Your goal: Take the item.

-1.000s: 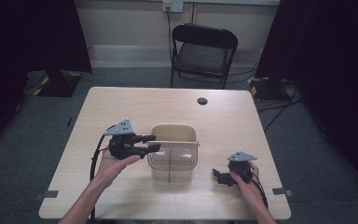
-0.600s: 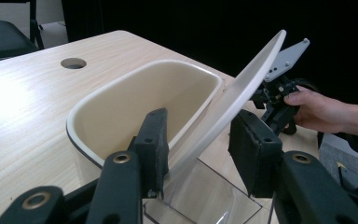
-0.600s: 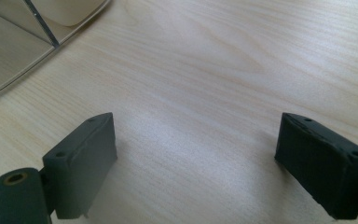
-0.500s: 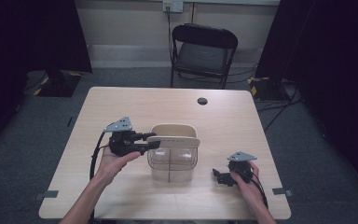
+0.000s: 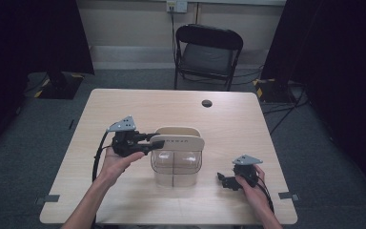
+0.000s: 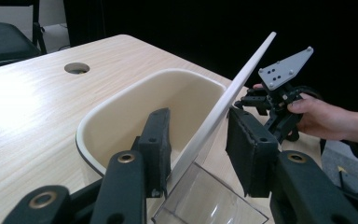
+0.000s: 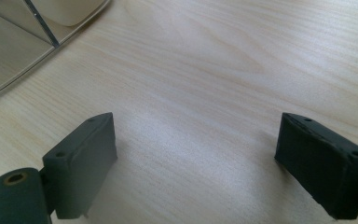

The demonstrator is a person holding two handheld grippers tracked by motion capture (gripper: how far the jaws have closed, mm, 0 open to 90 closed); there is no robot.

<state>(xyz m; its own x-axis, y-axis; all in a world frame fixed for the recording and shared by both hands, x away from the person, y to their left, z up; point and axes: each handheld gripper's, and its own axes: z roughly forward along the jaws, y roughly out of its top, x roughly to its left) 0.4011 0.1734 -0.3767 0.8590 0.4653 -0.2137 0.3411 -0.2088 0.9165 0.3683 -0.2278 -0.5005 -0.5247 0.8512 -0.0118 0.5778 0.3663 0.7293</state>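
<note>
Beyond, a folding chair [image 5: 208, 55] stands behind the table [image 5: 124, 102].

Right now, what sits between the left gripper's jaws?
In the left gripper view, the left gripper straddles the cream lid's tilted edge, above the clear container.

A black metal folding chair [image 5: 208, 52] stands on grey carpet just beyond the far edge of the light wooden table [image 5: 124, 107], facing it.

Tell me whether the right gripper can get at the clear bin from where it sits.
Probably yes: the right gripper rests open on bare table beside the clear bin, nothing between them; the left gripper straddles its lid.
</note>
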